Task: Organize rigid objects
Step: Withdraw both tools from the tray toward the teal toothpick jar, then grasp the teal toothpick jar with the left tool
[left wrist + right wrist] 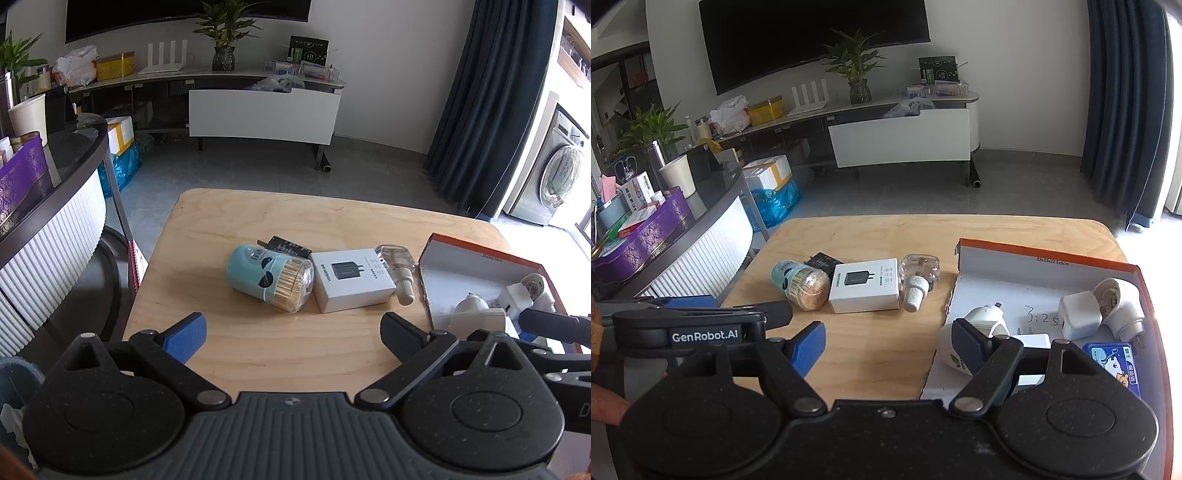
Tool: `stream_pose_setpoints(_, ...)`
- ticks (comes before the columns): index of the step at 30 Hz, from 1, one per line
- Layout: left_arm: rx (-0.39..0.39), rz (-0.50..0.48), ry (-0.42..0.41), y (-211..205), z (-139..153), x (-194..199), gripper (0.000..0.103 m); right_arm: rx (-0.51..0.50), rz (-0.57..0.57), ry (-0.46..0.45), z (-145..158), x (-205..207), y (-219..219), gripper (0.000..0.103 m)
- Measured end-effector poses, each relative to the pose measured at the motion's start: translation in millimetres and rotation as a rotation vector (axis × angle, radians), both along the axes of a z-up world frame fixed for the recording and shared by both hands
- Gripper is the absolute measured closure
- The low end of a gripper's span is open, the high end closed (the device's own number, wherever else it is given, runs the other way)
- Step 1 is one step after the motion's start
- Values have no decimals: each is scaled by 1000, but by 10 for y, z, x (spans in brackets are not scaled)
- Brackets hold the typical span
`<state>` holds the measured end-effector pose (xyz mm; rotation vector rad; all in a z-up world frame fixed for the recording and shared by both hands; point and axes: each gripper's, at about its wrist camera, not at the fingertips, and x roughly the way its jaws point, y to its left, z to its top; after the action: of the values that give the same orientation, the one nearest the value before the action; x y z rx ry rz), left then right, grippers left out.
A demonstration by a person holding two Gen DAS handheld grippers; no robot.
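hovering spread tools (293, 334) over table (258, 229)

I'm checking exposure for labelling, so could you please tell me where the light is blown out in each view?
Left wrist view: the floor beyond the table by the washing machine is washed out. Right wrist view: the right edge beside the box glares white.

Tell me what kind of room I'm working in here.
Most likely a home living room: a large dark TV on the wall above a low media console with a potted plant, and a washing machine off to the side. Work happens on a small wooden table.
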<state>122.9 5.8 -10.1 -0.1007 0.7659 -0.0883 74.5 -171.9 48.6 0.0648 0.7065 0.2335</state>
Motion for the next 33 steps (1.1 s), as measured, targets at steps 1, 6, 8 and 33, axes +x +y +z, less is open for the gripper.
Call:
stream_pose_setpoints(1, 2, 0, 2, 17, -20, 13, 0, 0, 1, 2, -5, 7, 3, 14)
stream_pose_setpoints(6, 28, -1, 2, 125, -166, 119, 0, 4, 5, 5, -26, 28, -1, 14)
stream_pose_setpoints(8, 40, -3, 2, 158, -230, 193, 0, 10, 7, 6, -41, 35, 1, 14)
stream_pose_setpoints(33, 32, -95, -37, 136, -584, 689, 23, 20, 26, 47, -180, 181, -17, 14)
